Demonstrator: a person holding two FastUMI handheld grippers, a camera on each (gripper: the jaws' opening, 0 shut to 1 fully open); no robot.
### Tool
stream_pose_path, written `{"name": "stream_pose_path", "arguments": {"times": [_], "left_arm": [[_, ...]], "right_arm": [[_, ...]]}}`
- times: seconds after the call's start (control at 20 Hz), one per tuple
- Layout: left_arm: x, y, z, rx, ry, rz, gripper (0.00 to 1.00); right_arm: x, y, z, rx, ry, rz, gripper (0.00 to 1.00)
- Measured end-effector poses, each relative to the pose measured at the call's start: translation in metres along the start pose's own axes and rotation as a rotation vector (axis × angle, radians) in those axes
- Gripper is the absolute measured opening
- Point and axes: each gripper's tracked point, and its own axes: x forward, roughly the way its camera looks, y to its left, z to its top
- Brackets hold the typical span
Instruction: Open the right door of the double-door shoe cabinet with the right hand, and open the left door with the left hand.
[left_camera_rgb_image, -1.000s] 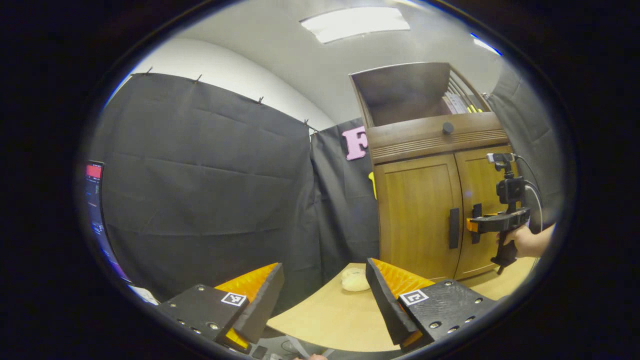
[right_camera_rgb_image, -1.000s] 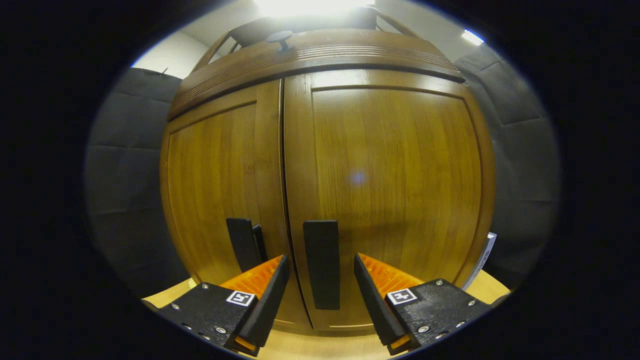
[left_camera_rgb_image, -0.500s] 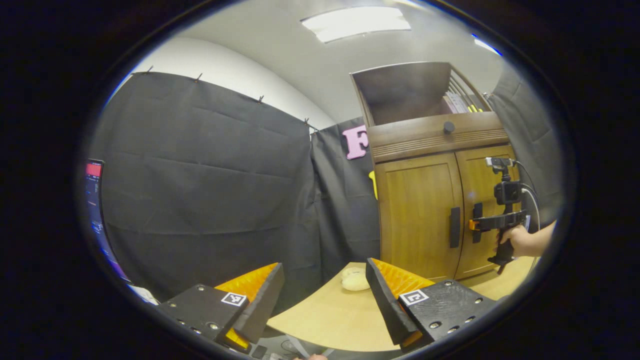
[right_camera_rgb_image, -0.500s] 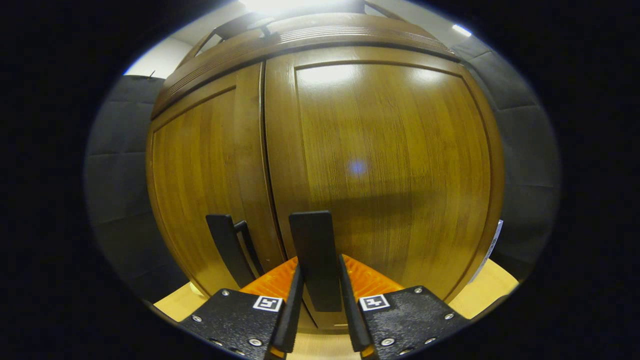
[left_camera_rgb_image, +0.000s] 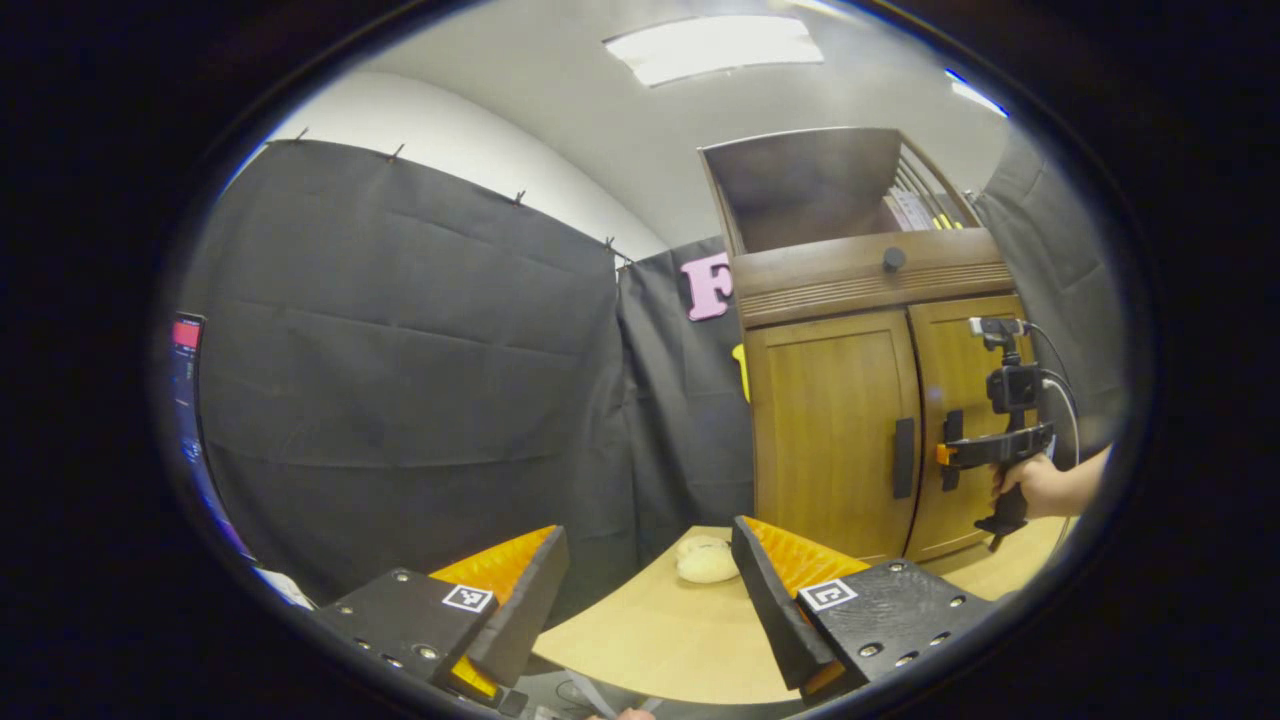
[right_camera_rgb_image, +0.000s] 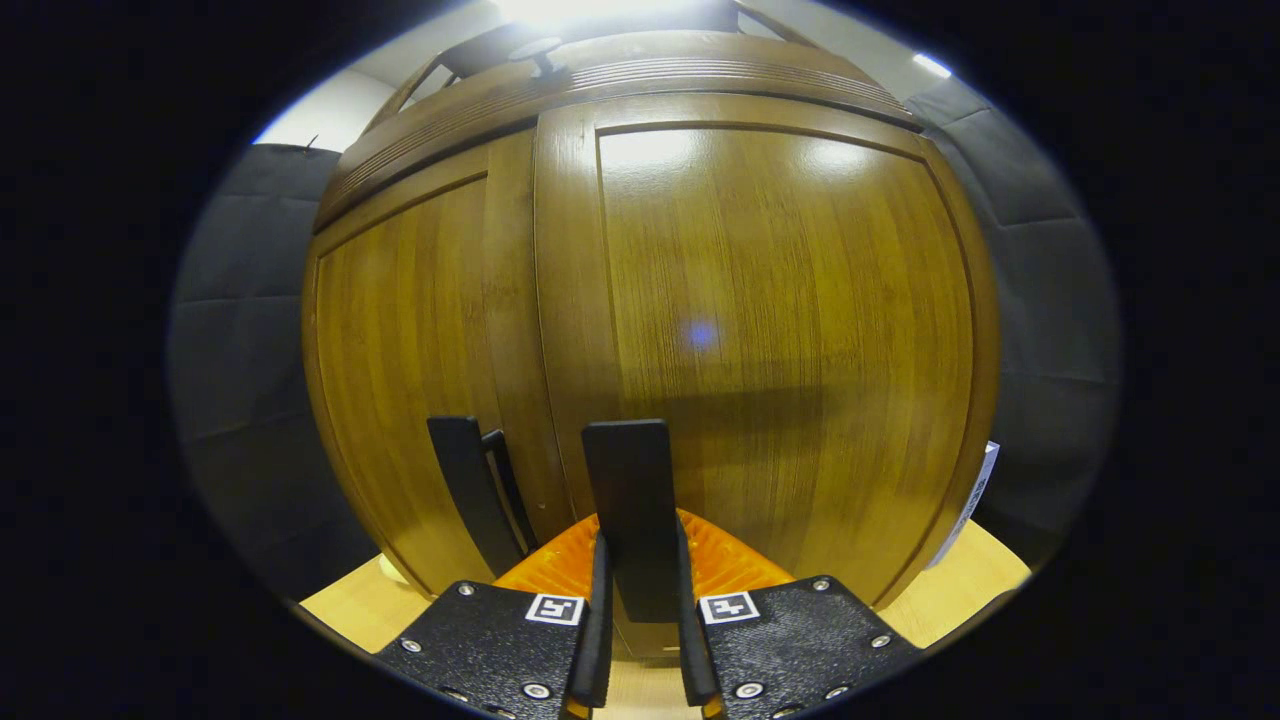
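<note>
The wooden shoe cabinet (left_camera_rgb_image: 850, 400) stands at the table's far right. In the right gripper view its right door (right_camera_rgb_image: 790, 330) and left door (right_camera_rgb_image: 400, 370) loom close. My right gripper (right_camera_rgb_image: 640, 625) is shut on the dark upright handle of the right door (right_camera_rgb_image: 630, 490), one finger on each side. The left door's handle (right_camera_rgb_image: 468, 490) is free beside it. I cannot tell if the right door has come away from the frame. My left gripper (left_camera_rgb_image: 645, 590) is open and holds nothing, low over the table, well short of the left door (left_camera_rgb_image: 830, 430). It sees the right gripper (left_camera_rgb_image: 948, 455) at the handle, held by a hand (left_camera_rgb_image: 1030, 485).
A pale round lump (left_camera_rgb_image: 706, 560) lies on the wooden table (left_camera_rgb_image: 650, 630) before the cabinet's left corner. The cabinet's top compartment (left_camera_rgb_image: 800, 190) is open above a round knob (left_camera_rgb_image: 893, 258). Black cloth walls the booth, and a screen (left_camera_rgb_image: 185, 400) glows far left.
The right gripper moved in and shut on the right door's handle, then pressed its fingers a little closer. The left gripper has stayed almost still.
</note>
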Motion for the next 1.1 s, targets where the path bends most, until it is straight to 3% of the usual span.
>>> {"name": "stream_pose_path", "arguments": {"times": [1.1], "left_arm": [[0.011, -0.017, 0.000, -0.031, -0.031, -0.190, 0.94]], "right_arm": [[-0.082, -0.018, -0.007, 0.010, -0.002, 0.038, 0.27]]}}
